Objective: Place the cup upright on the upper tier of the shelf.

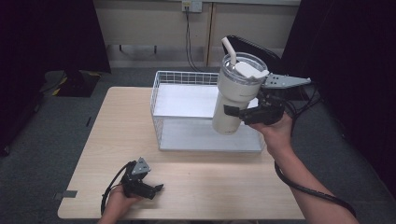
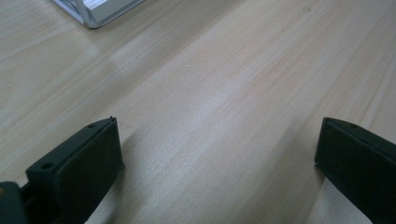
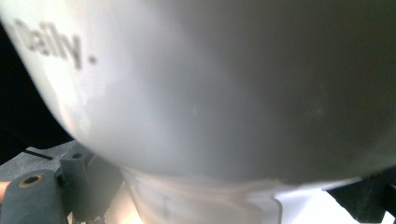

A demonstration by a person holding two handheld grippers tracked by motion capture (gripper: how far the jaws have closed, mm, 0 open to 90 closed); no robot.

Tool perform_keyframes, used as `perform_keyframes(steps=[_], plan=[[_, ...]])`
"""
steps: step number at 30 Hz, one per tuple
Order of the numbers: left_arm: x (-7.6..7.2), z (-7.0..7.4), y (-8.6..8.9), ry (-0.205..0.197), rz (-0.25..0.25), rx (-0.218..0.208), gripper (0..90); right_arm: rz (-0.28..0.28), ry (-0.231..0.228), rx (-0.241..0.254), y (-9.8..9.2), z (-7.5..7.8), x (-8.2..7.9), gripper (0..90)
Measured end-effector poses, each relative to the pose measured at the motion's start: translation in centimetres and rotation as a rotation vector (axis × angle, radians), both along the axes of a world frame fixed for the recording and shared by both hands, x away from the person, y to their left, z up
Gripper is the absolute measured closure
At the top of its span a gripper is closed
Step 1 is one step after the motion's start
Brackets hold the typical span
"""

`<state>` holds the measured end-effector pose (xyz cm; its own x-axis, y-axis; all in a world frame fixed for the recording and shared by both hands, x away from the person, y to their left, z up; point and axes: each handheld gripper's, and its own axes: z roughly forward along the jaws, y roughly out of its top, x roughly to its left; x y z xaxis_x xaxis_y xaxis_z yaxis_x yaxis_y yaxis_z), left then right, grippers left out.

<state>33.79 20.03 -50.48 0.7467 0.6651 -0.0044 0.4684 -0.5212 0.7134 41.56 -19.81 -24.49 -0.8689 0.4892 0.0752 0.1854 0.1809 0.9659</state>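
Aloft: tumbler [image 1: 235,95], straw up, tilted slightly, over the basket [image 1: 184,77]'s right end.
Right tool [image 1: 236,112]: clamped on tumbler's lower body.
Left tool [image 1: 156,189]: jaws apart, idle on tabletop [image 1: 121,126], well short of basket.

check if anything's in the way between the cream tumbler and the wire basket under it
Nothing visible is. The right gripper holds the cream tumbler with a clear lid and straw in the air over the white wire basket, whose open top and floor beneath it look bare.
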Motion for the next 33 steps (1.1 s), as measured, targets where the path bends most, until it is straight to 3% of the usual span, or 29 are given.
perform_keyframes(steps=[11,33], plan=[[0.0,0.0,0.0,0.0,0.0,0.0,0.1,-0.023,-0.005,0.004,0.0,1.6,0.6,10.3],[0.0,0.0,0.0,0.002,-0.001,0.001,0.1,-0.075,-0.024,-0.01,0.8,2.4,3.2,10.2]])
